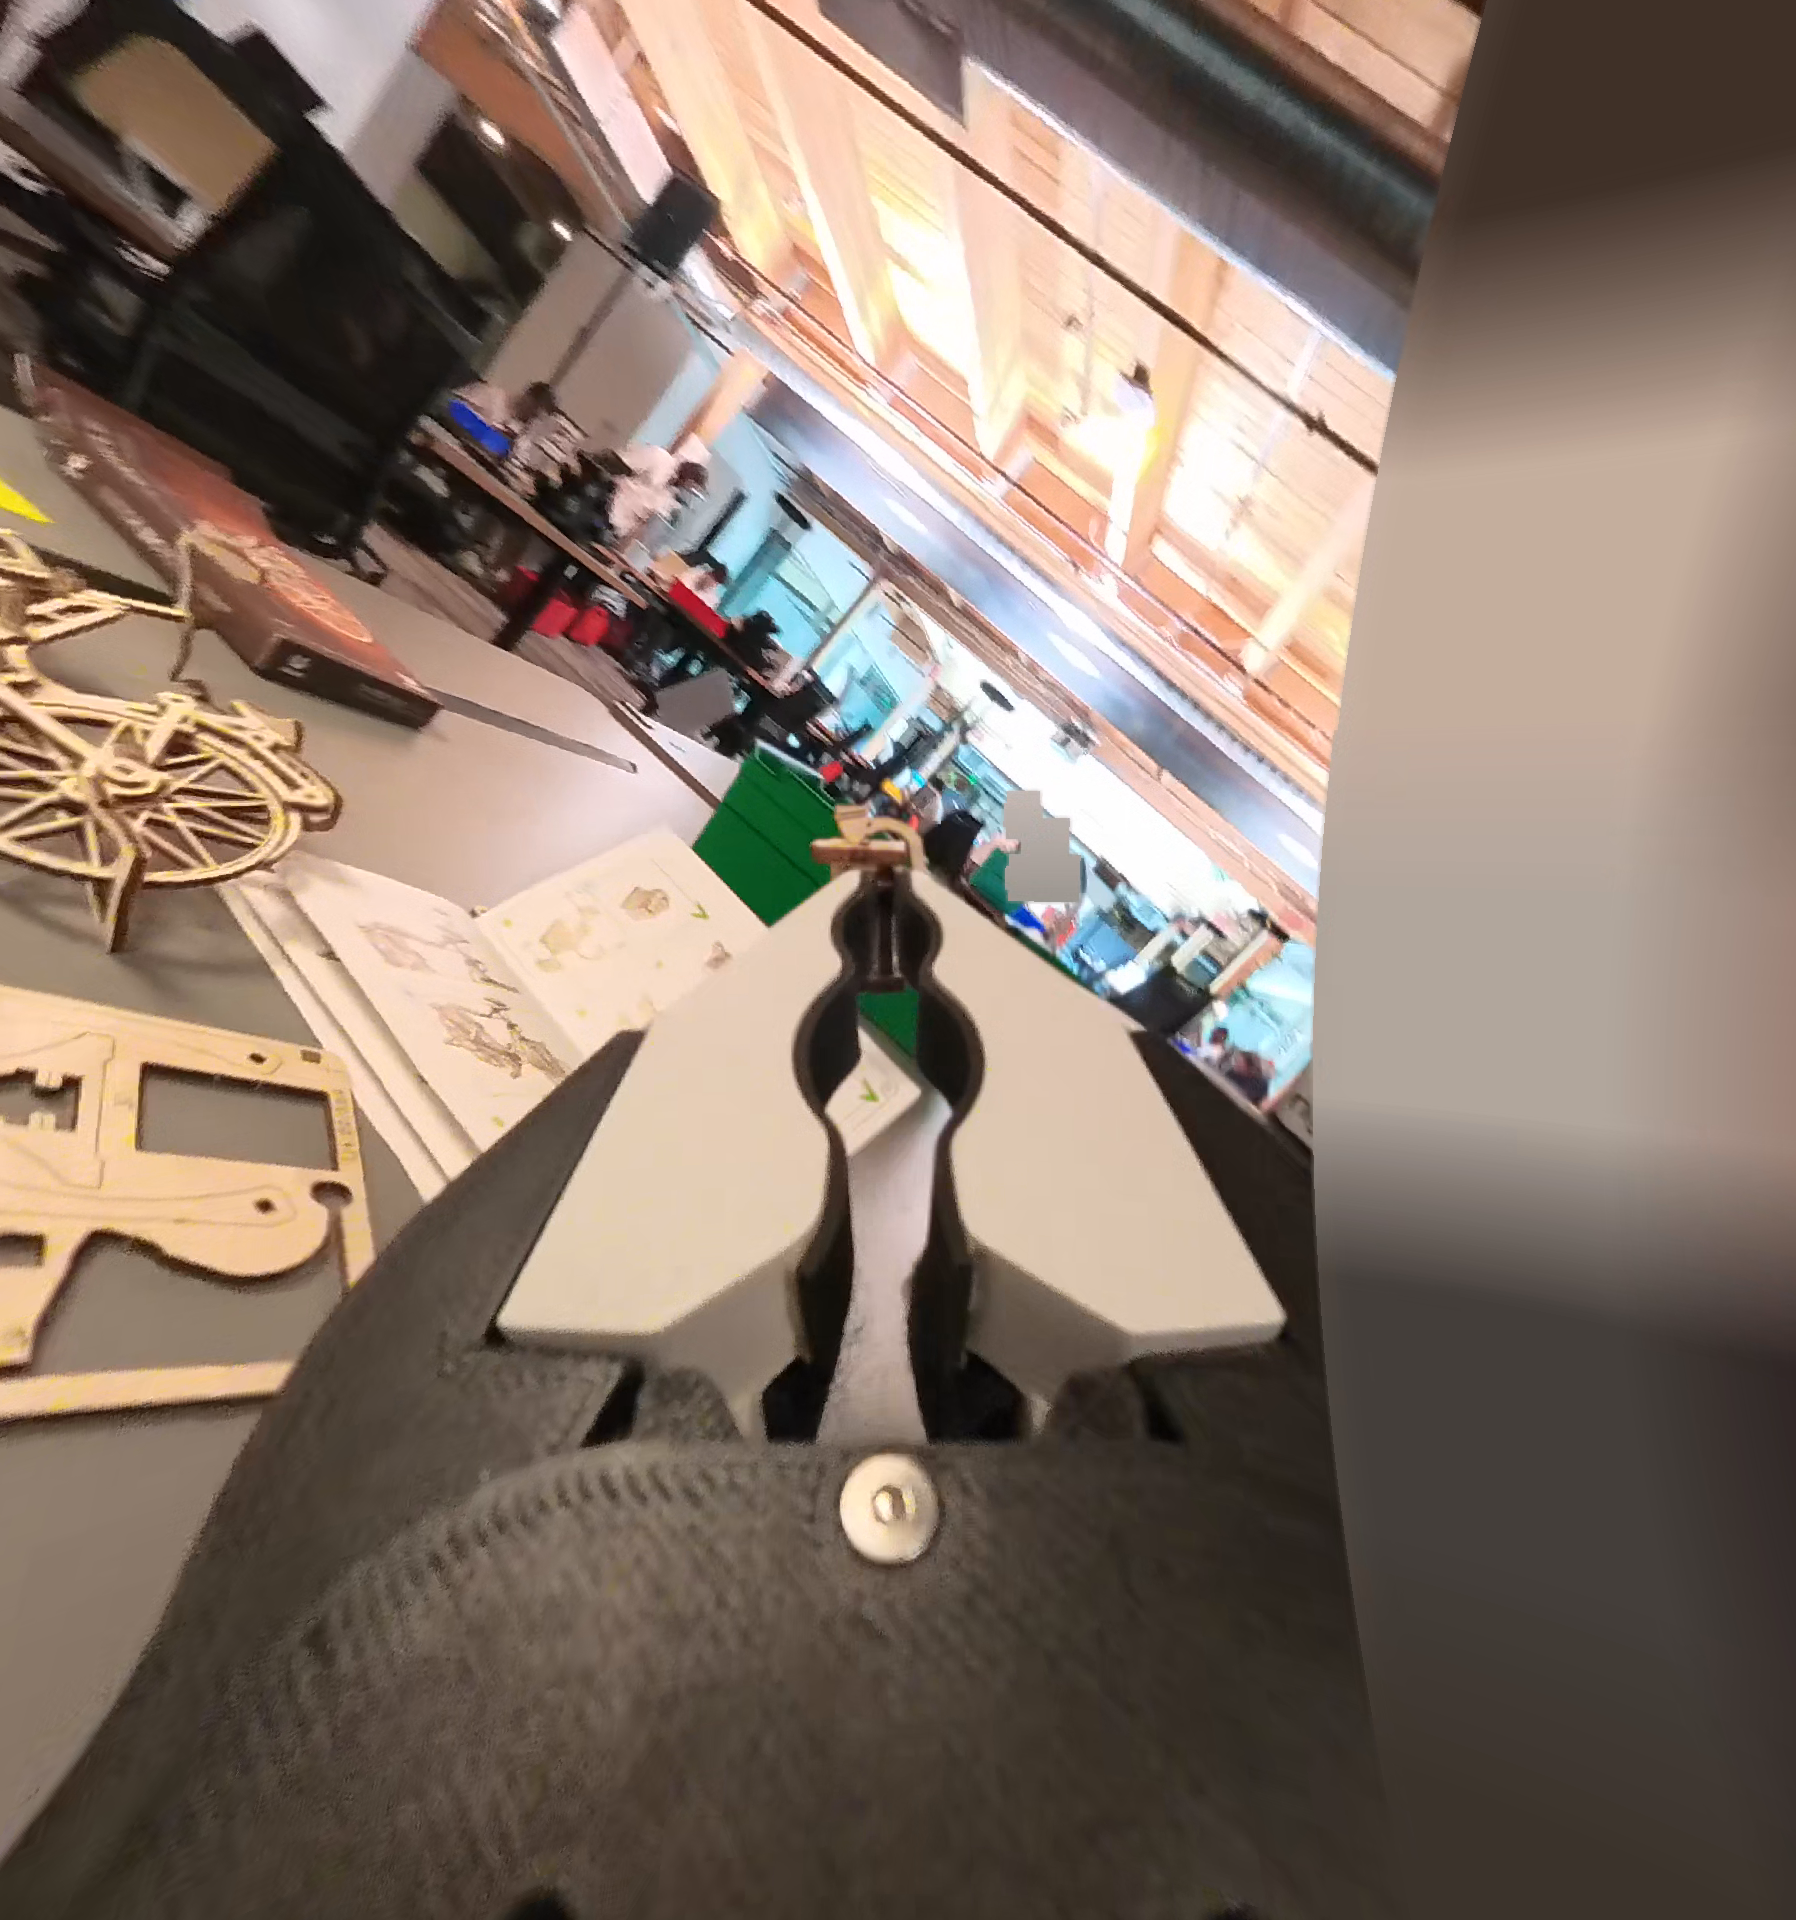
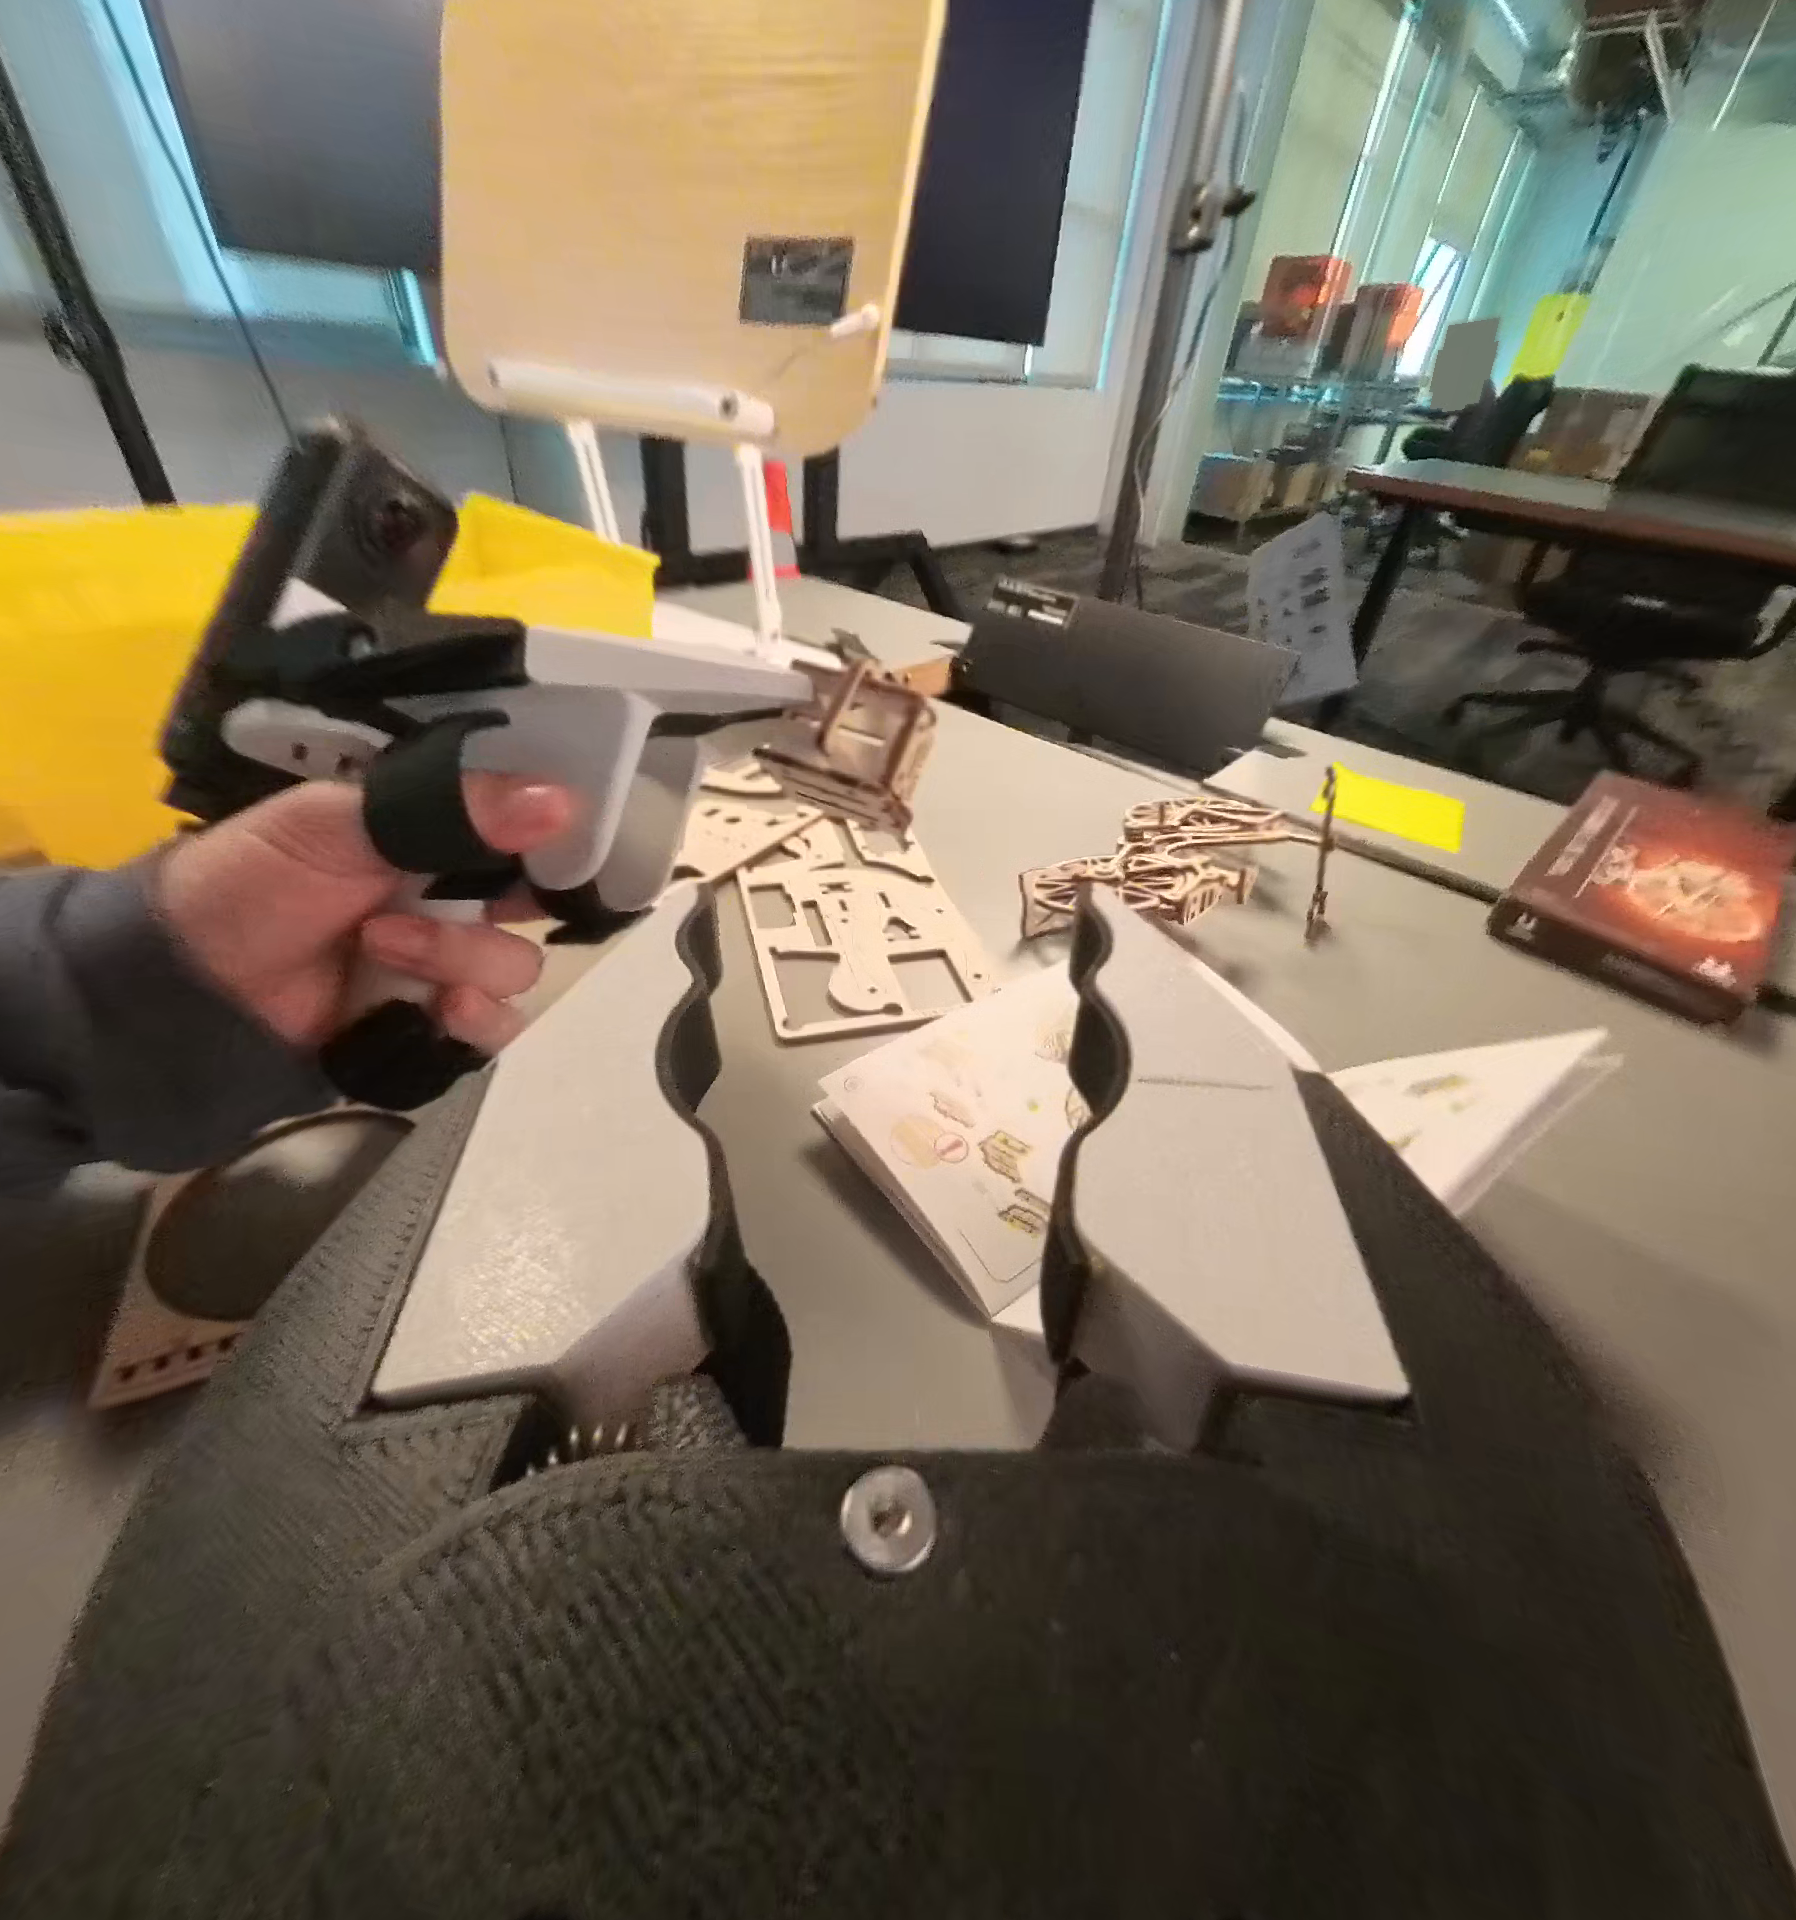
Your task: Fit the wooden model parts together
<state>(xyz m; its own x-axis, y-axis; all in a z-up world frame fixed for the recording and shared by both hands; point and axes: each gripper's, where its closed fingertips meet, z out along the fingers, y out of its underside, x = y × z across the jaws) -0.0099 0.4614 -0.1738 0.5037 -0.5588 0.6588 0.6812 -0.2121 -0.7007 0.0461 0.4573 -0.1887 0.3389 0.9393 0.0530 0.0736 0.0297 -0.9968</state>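
My left gripper [image 1: 876, 885] is shut on a small wooden part [image 1: 866, 840] that sticks out past its tips, held up above the table. It also shows in the right wrist view [image 2: 806, 688], held by a hand, its tips right by a box-shaped wooden assembly [image 2: 868, 727]; I cannot tell whether they touch. My right gripper [image 2: 896, 914] is open and empty above the grey table [image 2: 1496, 1195]. A part-built wooden model with a spoked wheel [image 1: 115, 769] [image 2: 1143, 862] stands on the table. A cut-out wooden sheet [image 1: 146, 1174] [image 2: 863, 956] lies flat.
An open instruction booklet [image 2: 977, 1143] [image 1: 520, 966] lies under my right gripper. A dark brown box [image 2: 1642, 894] [image 1: 229, 561] lies at the far right. A yellow bin [image 2: 42, 665] and a wooden chair back [image 2: 686, 208] stand behind. A wooden offcut [image 2: 208, 1278] lies near left. Across from one pair of fingers to the other is roughly 6 cm.
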